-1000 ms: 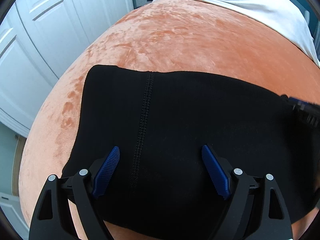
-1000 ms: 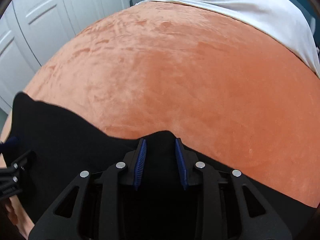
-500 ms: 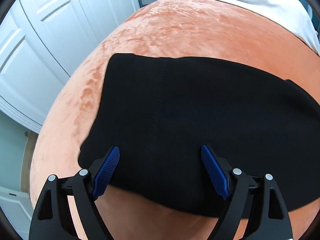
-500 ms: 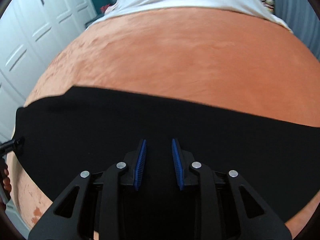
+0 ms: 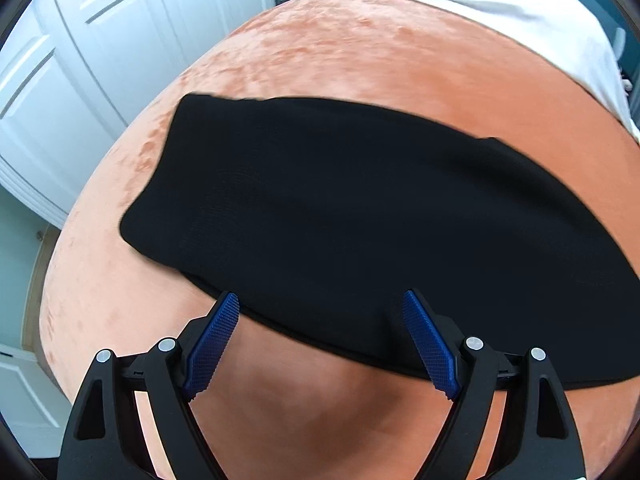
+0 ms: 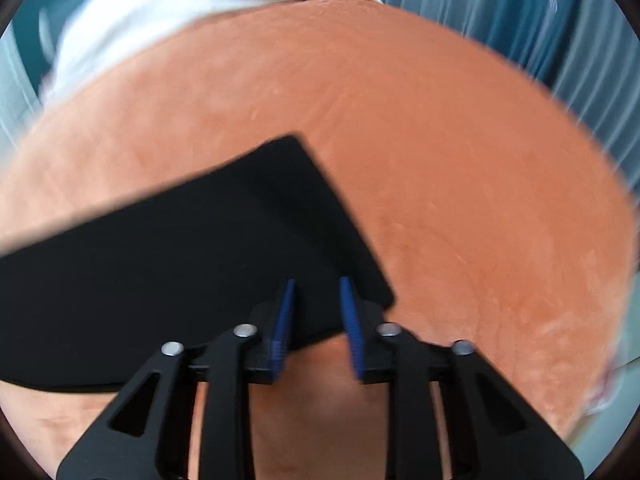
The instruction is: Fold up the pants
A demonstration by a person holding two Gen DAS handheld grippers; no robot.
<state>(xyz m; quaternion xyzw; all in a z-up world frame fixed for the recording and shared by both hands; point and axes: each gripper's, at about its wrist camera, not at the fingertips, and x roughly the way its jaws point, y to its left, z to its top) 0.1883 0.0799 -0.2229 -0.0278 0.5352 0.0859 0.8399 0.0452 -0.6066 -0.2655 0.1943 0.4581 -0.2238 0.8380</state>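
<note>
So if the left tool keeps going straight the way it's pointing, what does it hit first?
Most likely the near edge of the black pants, which lies just ahead of the open left tool on the orange bedspread. Depth is hard to judge.

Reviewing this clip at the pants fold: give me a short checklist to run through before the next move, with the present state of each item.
1. Left gripper released: ok, fingers wide apart with nothing between them.
2. Right gripper released: ok, narrow gap, no cloth pinched.
3. Pants lying flat on the orange blanket: ok, one long black band.
4. Pants' end by the right gripper squared: ok, corner looks clean.
5. Layer edges aligned: cannot tell, all-black fabric and motion blur.
</note>
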